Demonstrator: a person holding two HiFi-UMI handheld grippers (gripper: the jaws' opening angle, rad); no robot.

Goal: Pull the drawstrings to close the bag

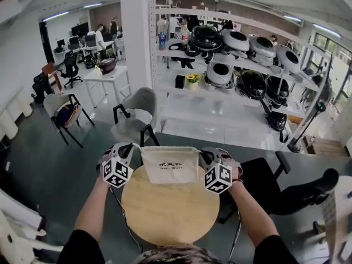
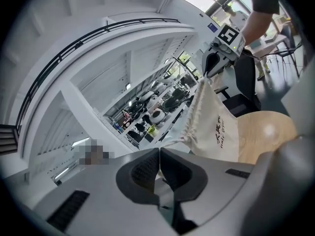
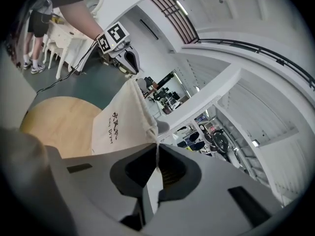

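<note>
A cream cloth drawstring bag (image 1: 169,165) with dark print hangs stretched between my two grippers above a round wooden table (image 1: 169,216). My left gripper (image 1: 133,149) is shut at the bag's upper left corner, my right gripper (image 1: 203,155) at its upper right corner. In the left gripper view the jaws (image 2: 159,156) are closed, and the bag's (image 2: 216,127) gathered corner with its cord runs into them. In the right gripper view the jaws (image 3: 157,150) pinch the thin drawstring (image 3: 156,142) coming off the bag (image 3: 120,124). The top hem looks puckered.
Behind the table stand a grey chair (image 1: 136,120), a white pillar (image 1: 136,37) and white shelving with round appliances (image 1: 242,54). A black chair (image 1: 286,186) sits to the right. Cables trail beneath the table. Desks and people are far left.
</note>
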